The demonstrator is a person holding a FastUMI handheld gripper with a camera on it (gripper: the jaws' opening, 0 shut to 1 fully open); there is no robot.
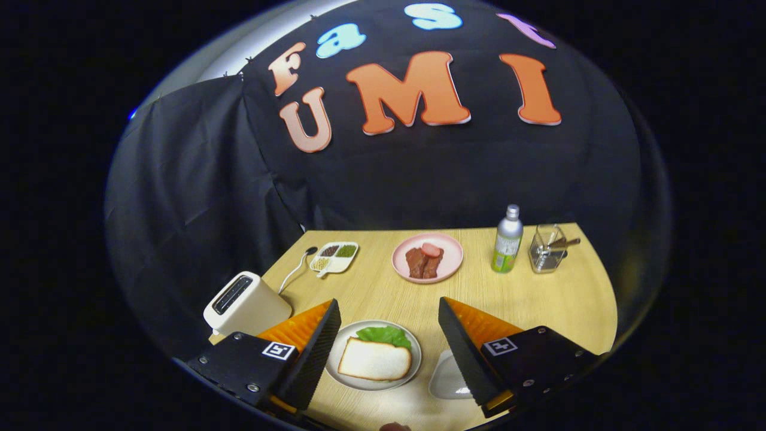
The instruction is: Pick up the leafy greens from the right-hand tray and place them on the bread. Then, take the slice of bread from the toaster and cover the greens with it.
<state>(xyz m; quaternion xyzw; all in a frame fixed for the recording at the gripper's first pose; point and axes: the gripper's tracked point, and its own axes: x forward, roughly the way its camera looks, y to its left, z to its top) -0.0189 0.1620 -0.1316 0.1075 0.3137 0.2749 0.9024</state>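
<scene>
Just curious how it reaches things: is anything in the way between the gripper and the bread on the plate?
Nothing visible. The open gripper has a finger on either side of the plate, where the bread and greens lie. The toaster stands off to the left.

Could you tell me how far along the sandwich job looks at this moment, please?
Both steps look done: on the grey plate, the bread slice covers the leafy greens, which peek out behind it. The white tray by the right finger looks bare, and no bread pokes from the toaster. The gripper is open, holding nothing. Nothing seems left.
</scene>
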